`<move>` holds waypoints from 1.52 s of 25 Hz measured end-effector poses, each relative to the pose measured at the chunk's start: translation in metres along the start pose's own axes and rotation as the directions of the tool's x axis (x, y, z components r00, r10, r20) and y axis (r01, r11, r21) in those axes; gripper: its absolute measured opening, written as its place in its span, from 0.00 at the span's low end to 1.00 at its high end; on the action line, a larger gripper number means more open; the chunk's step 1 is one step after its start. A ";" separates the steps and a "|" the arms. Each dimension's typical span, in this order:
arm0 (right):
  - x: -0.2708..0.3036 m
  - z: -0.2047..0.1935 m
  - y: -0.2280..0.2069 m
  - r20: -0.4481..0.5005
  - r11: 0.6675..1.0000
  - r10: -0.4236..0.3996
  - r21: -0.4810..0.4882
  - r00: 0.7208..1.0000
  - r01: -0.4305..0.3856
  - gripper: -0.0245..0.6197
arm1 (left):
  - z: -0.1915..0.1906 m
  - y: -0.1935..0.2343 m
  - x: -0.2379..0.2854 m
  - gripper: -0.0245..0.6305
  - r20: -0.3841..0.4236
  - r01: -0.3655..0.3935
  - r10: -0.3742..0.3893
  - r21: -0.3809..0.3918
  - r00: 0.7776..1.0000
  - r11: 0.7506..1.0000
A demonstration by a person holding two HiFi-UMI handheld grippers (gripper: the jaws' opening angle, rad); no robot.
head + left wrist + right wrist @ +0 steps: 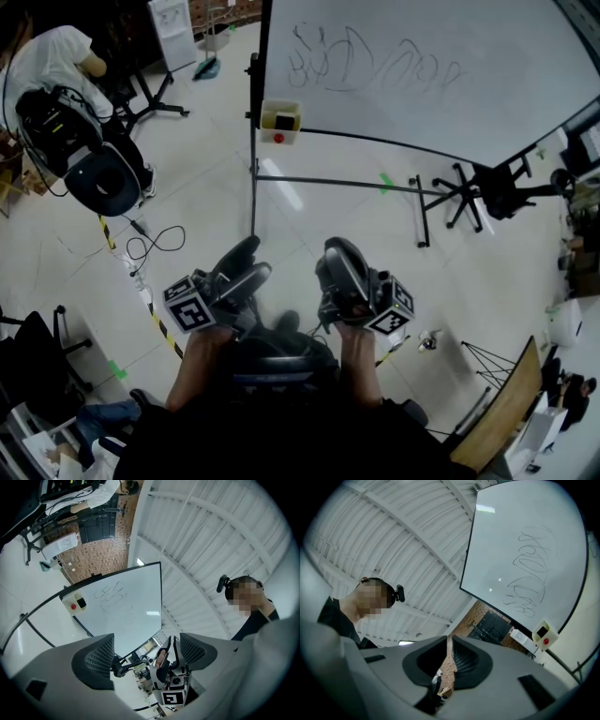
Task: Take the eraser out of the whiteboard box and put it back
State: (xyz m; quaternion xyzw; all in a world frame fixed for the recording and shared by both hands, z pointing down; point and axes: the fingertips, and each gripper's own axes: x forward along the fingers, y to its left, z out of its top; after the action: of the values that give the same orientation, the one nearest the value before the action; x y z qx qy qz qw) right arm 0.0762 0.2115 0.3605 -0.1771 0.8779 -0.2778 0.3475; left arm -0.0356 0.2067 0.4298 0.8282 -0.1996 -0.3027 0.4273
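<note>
A cream whiteboard box [293, 132] hangs at the lower left corner of the whiteboard [450, 66], with the black eraser [283, 121] inside it. Both grippers are held low in front of me, well short of the box. My left gripper [248, 261] is open and empty; through its jaws, in the left gripper view [145, 651], the box [70, 606] shows far off. My right gripper [339, 255] is nearly closed, a thin slit between its fingers [450, 641], nothing in it. The box [544, 633] sits far to the right in the right gripper view.
The whiteboard's stand rails [328, 183] cross the pale floor ahead. A person in white [56, 52] sits by black equipment at the far left. A cable [155, 242] and yellow-black tape [161, 328] lie on the floor at left. A black chair base [469, 192] stands at right.
</note>
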 end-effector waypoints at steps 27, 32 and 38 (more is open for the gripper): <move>-0.073 0.040 0.030 0.064 0.997 0.076 -0.001 0.995 -0.076 0.07 | -0.062 -0.049 0.017 0.69 0.007 -0.024 0.023 0.091 1.000 0.996; -0.067 0.034 0.025 0.064 0.998 0.063 -0.020 0.996 -0.062 0.06 | -0.053 -0.048 0.014 0.69 0.004 0.008 -0.008 0.096 1.000 0.995; -0.043 0.012 0.026 0.027 1.000 0.019 -0.016 0.999 -0.018 0.06 | -0.036 -0.043 -0.009 0.69 0.018 -0.016 0.015 0.059 1.000 0.998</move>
State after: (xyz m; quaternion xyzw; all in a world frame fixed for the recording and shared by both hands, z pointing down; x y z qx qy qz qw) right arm 0.1116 0.2486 0.3590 -0.1753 0.8768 -0.2654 0.3607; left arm -0.0147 0.2564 0.4136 0.8362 -0.2189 -0.3006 0.4030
